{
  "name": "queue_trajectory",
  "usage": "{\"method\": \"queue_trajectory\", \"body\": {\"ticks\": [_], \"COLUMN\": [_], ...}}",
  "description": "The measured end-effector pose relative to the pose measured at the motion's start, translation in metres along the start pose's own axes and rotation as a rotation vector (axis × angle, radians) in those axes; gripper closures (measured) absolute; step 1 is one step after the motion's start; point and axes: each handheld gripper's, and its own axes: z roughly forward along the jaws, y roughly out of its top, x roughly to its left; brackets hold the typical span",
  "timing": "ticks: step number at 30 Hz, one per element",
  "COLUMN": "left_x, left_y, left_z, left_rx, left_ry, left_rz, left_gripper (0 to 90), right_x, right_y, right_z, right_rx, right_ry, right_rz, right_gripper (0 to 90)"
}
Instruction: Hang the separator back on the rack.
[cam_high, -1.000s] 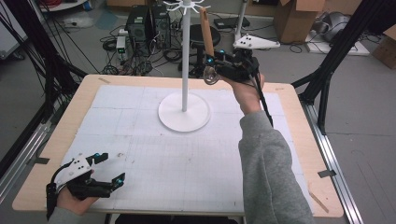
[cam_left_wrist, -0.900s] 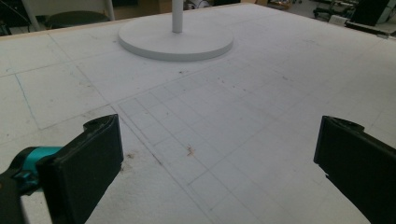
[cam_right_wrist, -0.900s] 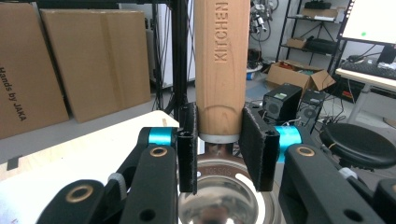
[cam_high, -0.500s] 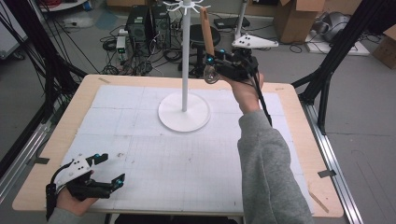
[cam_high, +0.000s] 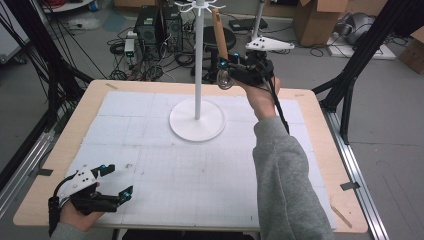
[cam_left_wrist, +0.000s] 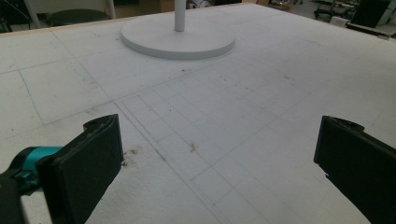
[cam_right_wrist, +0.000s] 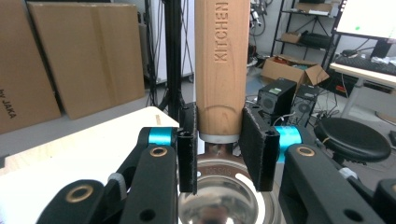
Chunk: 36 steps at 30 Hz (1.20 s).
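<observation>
High view: right gripper (cam_high: 227, 67) clamped on wooden-handled ladle (cam_high: 220, 35) raised beside white hook stand (cam_high: 198, 60), hanging apparently unfinished; left gripper (cam_high: 117, 182) wide, idle.

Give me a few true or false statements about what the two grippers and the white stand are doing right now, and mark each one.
1. The right gripper is shut on a wooden-handled utensil. True.
2. The left gripper holds a spoon. False: its jaws stand wide apart with nothing between them.
3. The white stand sits on the table. True.
4. The utensil lies flat on the table. False: it is held up in the air, handle upward, beside the stand's pole.
</observation>
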Motion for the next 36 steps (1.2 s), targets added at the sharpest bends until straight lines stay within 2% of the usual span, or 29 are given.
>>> {"method": "queue_trajectory", "body": {"ticks": [18,36], "left_x": [0.001,0.002], "left_y": [-0.001,-0.001], "left_z": [-0.001,-0.002], "left_rx": [0.002,-0.005], "left_ry": [-0.004,-0.008], "left_rz": [-0.006,-0.011], "left_gripper": [1.8,1.9], "right_x": [0.0,0.002], "right_y": [-0.002,-0.005], "right_z": [0.009,0.022], "right_rx": [0.005,-0.013], "right_ry": [-0.009,-0.011], "right_rz": [0.007,0.024], "right_gripper": [69.5,69.3]}}
